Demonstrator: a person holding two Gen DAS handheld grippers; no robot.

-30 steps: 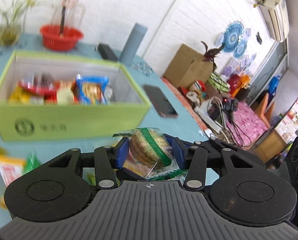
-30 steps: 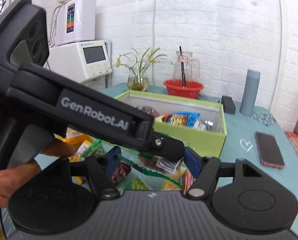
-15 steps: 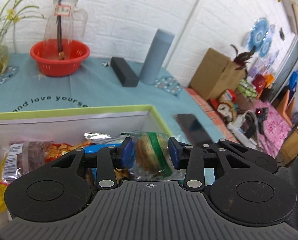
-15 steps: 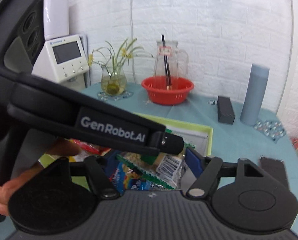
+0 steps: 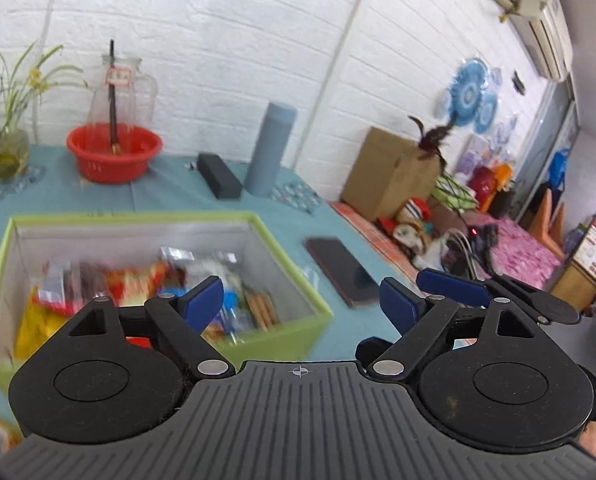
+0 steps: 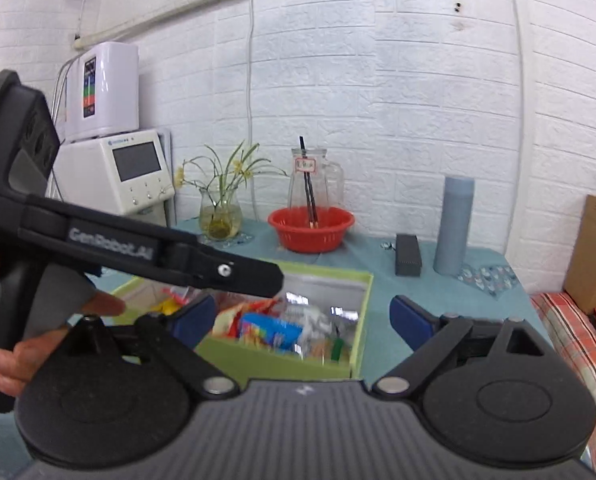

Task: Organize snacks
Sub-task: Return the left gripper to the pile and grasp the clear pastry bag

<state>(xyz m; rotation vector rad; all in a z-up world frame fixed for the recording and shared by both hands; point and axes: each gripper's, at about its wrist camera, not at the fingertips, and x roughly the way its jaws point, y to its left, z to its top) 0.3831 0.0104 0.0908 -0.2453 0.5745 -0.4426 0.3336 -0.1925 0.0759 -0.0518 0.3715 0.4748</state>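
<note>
Green box (image 5: 298, 344) sits on the teal tablecloth (image 5: 170, 196), top open, near wall facing both cameras. Snack packets (image 5: 150, 280) lie heaped inside, blurred; none stands above the rim. In the right wrist view the same packets (image 6: 274, 328) fill the box (image 6: 282, 364) toward its right corner.

Room around the box: bare cloth behind it up to the red basin (image 5: 114, 156) with the glass jug (image 5: 122, 92), the plant vase (image 5: 4, 152) far left, the black case (image 5: 220, 176) and grey cylinder (image 5: 270, 148) at the back right. A phone (image 5: 341, 272) lies flat just right of the box, apart from it. The table's right edge drops to a cluttered floor with a cardboard carton (image 5: 389, 172).

Left gripper (image 5: 301, 304): jaws spread wide, having just been opening; nothing between the blue pads, only the box's near right corner showing in the gap. It points down at a slant.

Right gripper (image 6: 301, 320): jaws likewise spread, just been opening, nothing pinched; the box shows through the gap. The left gripper's body (image 6: 138, 248) crosses this view from the left, tip over the box, a hand (image 6: 50, 332) wrapped on its grip.
</note>
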